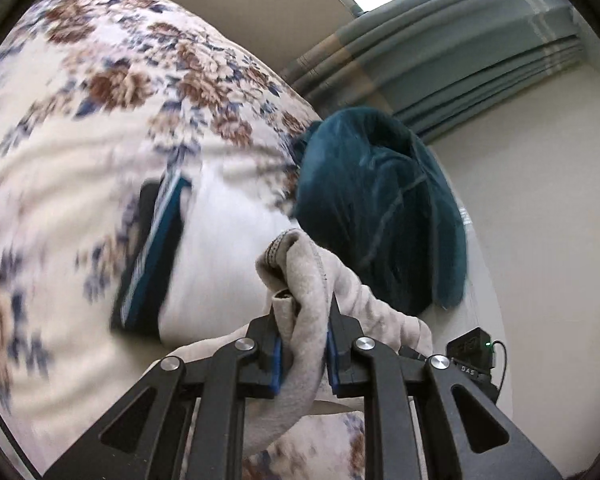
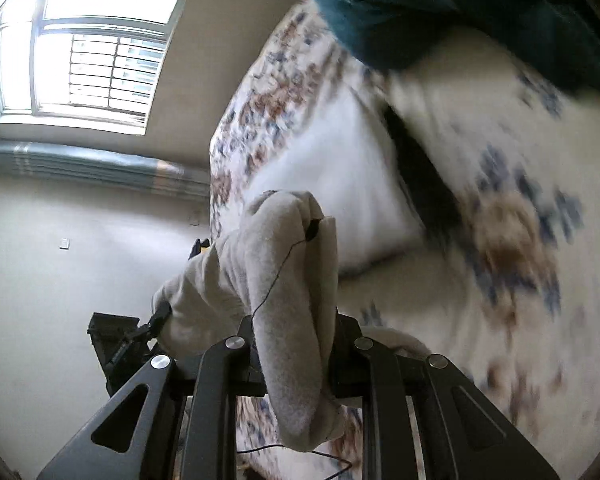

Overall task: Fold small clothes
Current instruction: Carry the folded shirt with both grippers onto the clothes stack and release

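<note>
Both the left gripper (image 1: 303, 328) and the right gripper (image 2: 296, 344) are pinching the beige garment (image 1: 304, 280), which seems soft, light and limp, best held near its edges.

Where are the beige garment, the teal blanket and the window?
beige garment (image 1: 304, 280): left wrist view, bunched fold above the gripper.
teal blanket (image 1: 380, 208): left wrist view, middle of heap.
window (image 2: 96, 68): right wrist view, barred pane.

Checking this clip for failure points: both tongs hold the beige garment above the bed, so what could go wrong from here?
1. The beige garment is bunched in the left tongs and right tongs, so a fold may come out crooked.
2. A loose thread could snag.
3. The teal blanket lies close by and might get dragged.
</note>
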Available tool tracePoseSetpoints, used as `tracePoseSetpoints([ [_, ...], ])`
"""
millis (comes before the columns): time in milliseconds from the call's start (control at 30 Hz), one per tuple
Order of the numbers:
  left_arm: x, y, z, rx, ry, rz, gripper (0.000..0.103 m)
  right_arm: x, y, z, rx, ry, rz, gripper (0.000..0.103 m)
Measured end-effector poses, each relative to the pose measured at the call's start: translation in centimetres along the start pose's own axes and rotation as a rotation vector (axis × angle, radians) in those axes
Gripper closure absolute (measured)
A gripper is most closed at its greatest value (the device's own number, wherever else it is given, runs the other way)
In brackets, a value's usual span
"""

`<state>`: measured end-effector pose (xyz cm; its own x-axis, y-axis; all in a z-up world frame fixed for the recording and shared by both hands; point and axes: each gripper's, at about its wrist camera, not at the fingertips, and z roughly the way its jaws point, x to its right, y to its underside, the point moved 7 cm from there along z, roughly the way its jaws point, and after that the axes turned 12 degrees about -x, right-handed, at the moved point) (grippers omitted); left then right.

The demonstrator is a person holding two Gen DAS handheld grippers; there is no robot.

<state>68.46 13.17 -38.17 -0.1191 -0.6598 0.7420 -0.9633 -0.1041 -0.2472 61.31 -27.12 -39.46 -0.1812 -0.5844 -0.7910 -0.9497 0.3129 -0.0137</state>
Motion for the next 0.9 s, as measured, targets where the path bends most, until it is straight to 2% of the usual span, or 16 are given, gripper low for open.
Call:
tracePoseSetpoints([
  [133, -4.3, -6.1, 4.4, -0.042, -0.029, -0.035, 0.089, 0.1, -8.2, 3.8, 0.011, 0.04, 0.015, 0.083],
  [200, -7.2, -7.8, 6.6, -0.062, -0.043, -0.089, 0.089, 1.0, -12.1, 6.3, -0.001, 0.082, 0.022, 0.083],
  [300, -10.2, -9.1, 8.7, -0.081, -0.065, -0.134, 0.088, 2.3, -16.1, 9.2, -0.018, 0.151, 0.024, 0.083],
  [433, -12.0, -8.7, 9.2, -0.116, -0.091, -0.19, 0.083, 3.2, -18.5, 11.6, -0.046, 0.239, -0.005, 0.08],
  [500, -11.8, -8.6, 8.3, -0.112, -0.163, -0.174, 0.073, 3.1, -19.2, 12.3, -0.065, 0.3, -0.02, 0.07],
  [533, -11.6, -8.4, 7.7, -0.108, -0.244, -0.156, 0.061, 3.0, -19.0, 12.3, -0.069, 0.355, -0.045, 0.056],
  [567, -11.4, -8.4, 7.3, -0.099, -0.321, -0.131, 0.046, 2.8, -19.2, 12.2, -0.061, 0.399, -0.065, 0.049],
  [600, -10.8, -8.2, 6.4, -0.067, -0.44, -0.082, 0.038, 2.3, -19.2, 11.9, -0.039, 0.471, -0.1, 0.04],
  [633, -10.5, -8.0, 5.8, -0.038, -0.521, -0.053, 0.023, 2.0, -18.9, 11.3, -0.025, 0.522, -0.122, 0.032],
  [667, -10.0, -7.6, 5.3, -0.017, -0.597, -0.033, 0.009, 1.8, -18.5, 11.0, -0.009, 0.583, -0.142, 0.031],
  [700, -9.7, -7.3, 5.0, -0.007, -0.642, -0.024, 0.005, 1.5, -18.0, 10.7, 0.019, 0.67, -0.157, 0.029],
  [767, -8.8, -6.2, 4.4, 0.024, -0.724, -0.009, 0.002, 0.7, -16.5, 10.0, 0.045, 0.8, -0.181, 0.02],
  [833, -7.2, -4.5, 4.1, 0.046, -0.78, 0.011, 0.001, -0.1, -14.5, 9.7, 0.067, 0.891, -0.216, 0.009],
  [900, -6.1, -2.8, 4.5, 0.036, -0.827, 0.026, 0.001, -0.6, -12.3, 9.4, 0.094, 0.967, -0.243, 0.006],
])
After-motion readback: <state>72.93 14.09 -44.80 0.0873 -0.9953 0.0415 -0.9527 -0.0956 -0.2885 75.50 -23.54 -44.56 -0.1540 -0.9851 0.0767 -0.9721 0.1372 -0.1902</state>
